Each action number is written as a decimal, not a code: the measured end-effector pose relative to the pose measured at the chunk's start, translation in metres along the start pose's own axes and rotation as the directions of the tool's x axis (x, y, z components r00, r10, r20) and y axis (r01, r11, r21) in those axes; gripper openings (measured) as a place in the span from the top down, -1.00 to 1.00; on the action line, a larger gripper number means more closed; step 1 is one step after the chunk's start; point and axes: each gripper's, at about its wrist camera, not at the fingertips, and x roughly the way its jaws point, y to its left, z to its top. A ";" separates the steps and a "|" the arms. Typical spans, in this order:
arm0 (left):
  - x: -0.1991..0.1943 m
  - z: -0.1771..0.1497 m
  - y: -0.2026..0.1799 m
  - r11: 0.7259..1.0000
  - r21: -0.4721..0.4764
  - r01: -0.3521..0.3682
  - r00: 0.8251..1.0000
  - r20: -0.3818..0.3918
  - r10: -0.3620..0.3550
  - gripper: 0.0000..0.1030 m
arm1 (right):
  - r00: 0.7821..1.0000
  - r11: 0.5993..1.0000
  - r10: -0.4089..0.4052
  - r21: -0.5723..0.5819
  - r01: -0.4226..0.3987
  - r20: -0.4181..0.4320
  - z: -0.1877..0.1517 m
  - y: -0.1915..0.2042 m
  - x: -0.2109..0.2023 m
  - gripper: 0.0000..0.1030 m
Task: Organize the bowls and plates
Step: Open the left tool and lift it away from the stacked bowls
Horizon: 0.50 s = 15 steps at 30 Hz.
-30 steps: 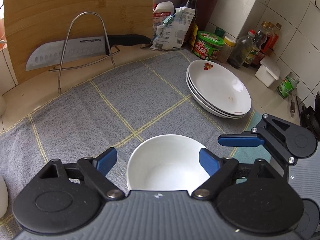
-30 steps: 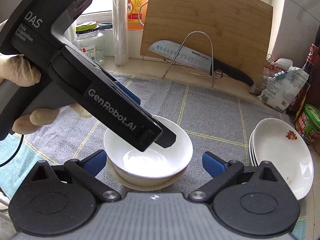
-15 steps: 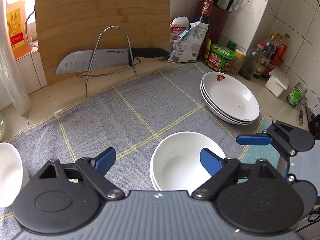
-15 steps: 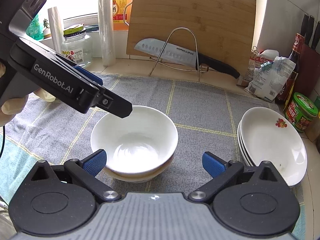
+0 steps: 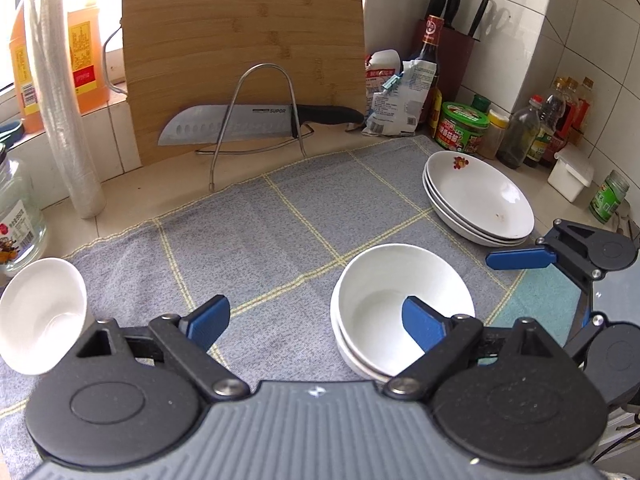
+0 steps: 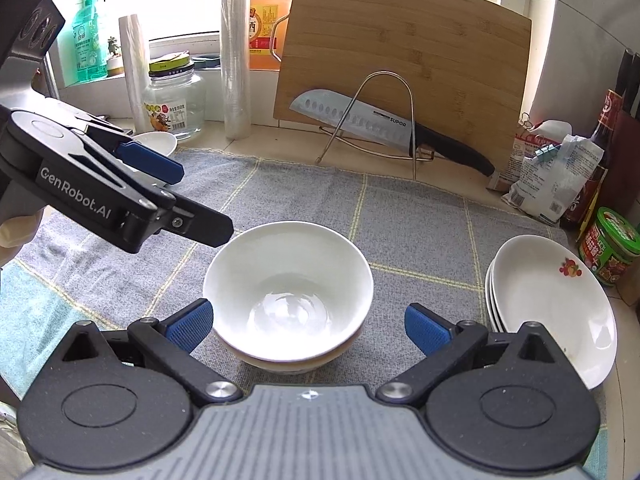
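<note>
Two nested white bowls (image 5: 400, 296) (image 6: 288, 280) stand on the grey checked cloth (image 5: 280, 232). My left gripper (image 5: 316, 322) (image 6: 180, 196) hovers to their left. Its jaws are opening and nothing is between them. Another white bowl (image 5: 40, 316) (image 6: 156, 142) sits at the cloth's left edge. A stack of white plates (image 5: 480, 200) (image 6: 552, 300) with a red flower mark rests at the right. My right gripper (image 6: 308, 326) stands open around the near side of the nested bowls, its pads off them. One of its blue pads (image 5: 520, 258) shows at the right.
A bamboo cutting board (image 5: 244, 52) leans on the back wall behind a wire rack holding a knife (image 5: 240, 124). Bottles, jars and a knife block (image 5: 452, 60) crowd the back right corner. A glass jar (image 6: 176, 104) and plastic rolls (image 6: 236, 56) stand at the back left.
The left gripper let go of the top bowl, drew away from the stack to the left and opened wider. The bowl at the left edge came into its view. The right gripper held still.
</note>
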 end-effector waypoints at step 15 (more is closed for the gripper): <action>-0.037 -0.066 0.111 0.995 -0.066 -0.081 0.997 0.015 0.082 -0.92 | 0.999 0.999 -0.035 -0.034 0.034 -0.022 0.043 0.095 0.023 -1.00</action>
